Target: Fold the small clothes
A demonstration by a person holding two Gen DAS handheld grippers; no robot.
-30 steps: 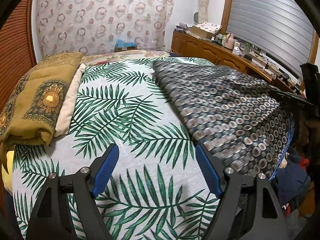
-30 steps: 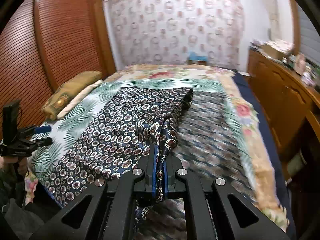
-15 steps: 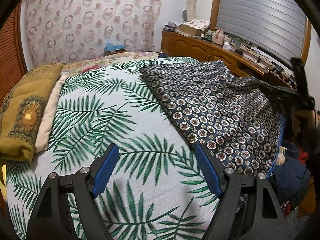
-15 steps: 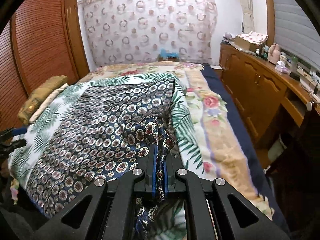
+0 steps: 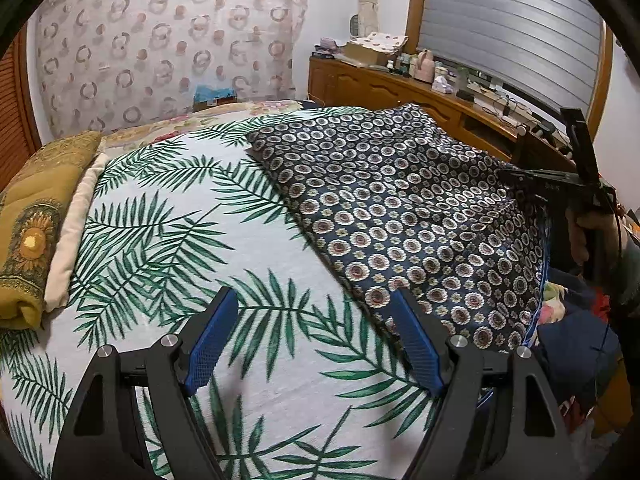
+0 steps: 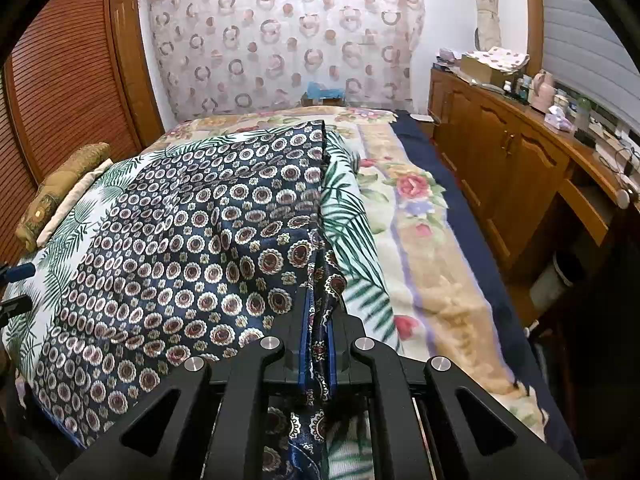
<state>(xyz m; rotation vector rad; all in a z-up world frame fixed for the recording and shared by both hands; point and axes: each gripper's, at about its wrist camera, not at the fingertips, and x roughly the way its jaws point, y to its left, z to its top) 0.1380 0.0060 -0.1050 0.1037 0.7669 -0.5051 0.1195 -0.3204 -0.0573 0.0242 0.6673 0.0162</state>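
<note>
A dark blue garment [image 5: 408, 216] with a round medallion print lies spread over the right half of the bed, on the palm-leaf sheet [image 5: 180, 240]. My left gripper [image 5: 312, 340] is open and empty above the sheet, its right pad near the garment's near left edge. My right gripper [image 6: 318, 320] is shut on the garment's near right corner [image 6: 320, 272]; the cloth [image 6: 192, 248] stretches away from it to the left. The right gripper also shows at the far right of the left wrist view [image 5: 560, 180].
A folded mustard blanket with a cream pillow [image 5: 36, 216] lies on the bed's left side. A floral blanket [image 6: 432, 248] covers the bed's right edge. A wooden cabinet with clutter [image 6: 520, 152] runs along the right wall. A pile of dark clothes [image 5: 572, 340] sits beyond the bed's near right corner.
My right gripper has pulled the garment's folded-over part back to the right, so it now lies spread flat. My left gripper has stayed open and swung a little to the right.
</note>
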